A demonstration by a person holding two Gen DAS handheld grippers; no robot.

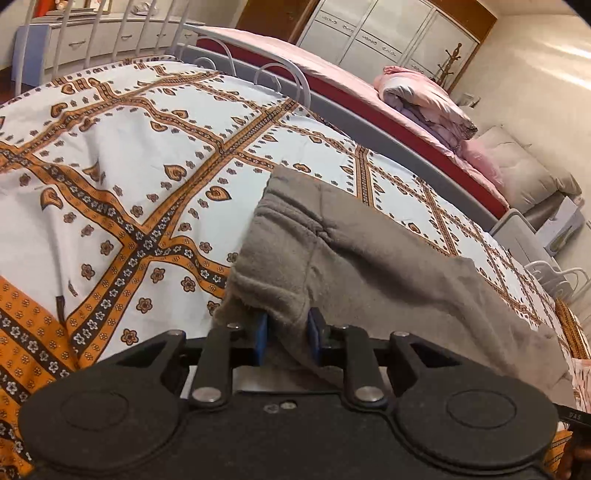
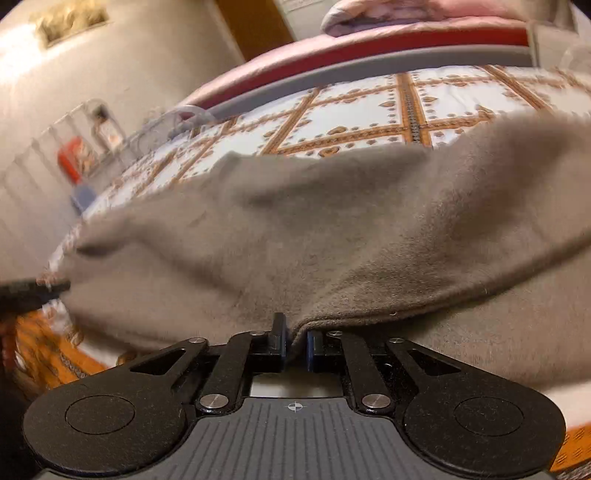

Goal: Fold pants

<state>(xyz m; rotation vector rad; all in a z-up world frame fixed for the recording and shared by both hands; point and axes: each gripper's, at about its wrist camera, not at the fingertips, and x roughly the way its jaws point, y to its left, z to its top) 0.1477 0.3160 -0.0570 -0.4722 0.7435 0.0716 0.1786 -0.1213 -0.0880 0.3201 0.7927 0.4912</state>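
Observation:
Grey fleece pants (image 1: 354,258) lie on a bed sheet (image 1: 122,155) printed in white and orange. In the left wrist view, my left gripper (image 1: 287,325) is at the near edge of the pants, its blue pads (image 1: 261,334) closed on a thick bunch of the fabric. In the right wrist view the pants (image 2: 332,236) fill the middle, slightly blurred, with a folded hem running to the right. My right gripper (image 2: 296,334) is shut on that hem, and the cloth is pinched in the narrow slit between its fingers. Part of the other gripper (image 2: 33,290) shows at the left edge.
A grey metal bed rail (image 1: 369,122) runs along the far side of the sheet. Beyond it is a second bed with pink bedding (image 1: 424,96). White wardrobes (image 1: 373,33) and a dresser (image 1: 92,40) stand at the back.

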